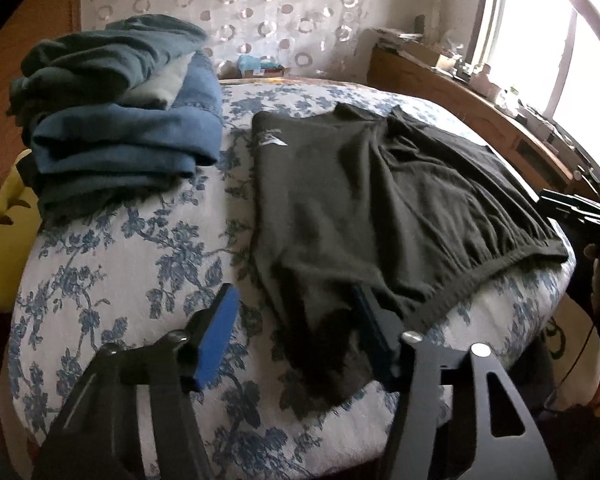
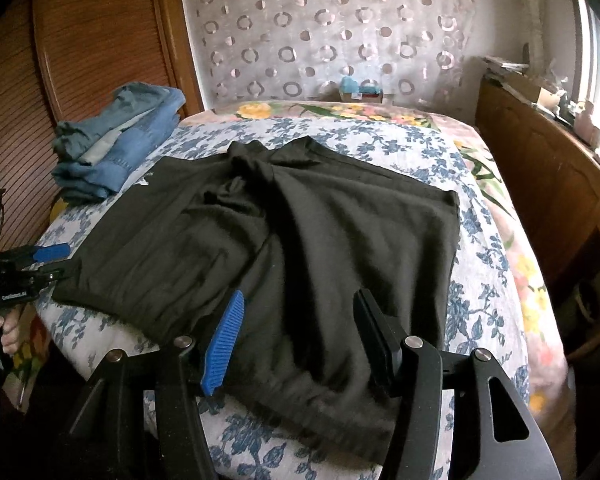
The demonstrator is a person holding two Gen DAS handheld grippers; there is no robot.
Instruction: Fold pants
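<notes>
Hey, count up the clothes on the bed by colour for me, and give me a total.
Dark pants: 1
Blue garments in the pile, as far as I can tell: 2
Pale grey garment in the pile: 1
Total: 4

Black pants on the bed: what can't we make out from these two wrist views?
- Black pants: near hem blurred in the right wrist view; the right tool covers part of it.
- Left tool: one finger sits under or behind the cloth edge in the left wrist view, so contact is unclear.
- White logo: too small to read.
- Folded jeans stack: number of items unclear, layers hide each other.
- Window: overexposed.
</notes>
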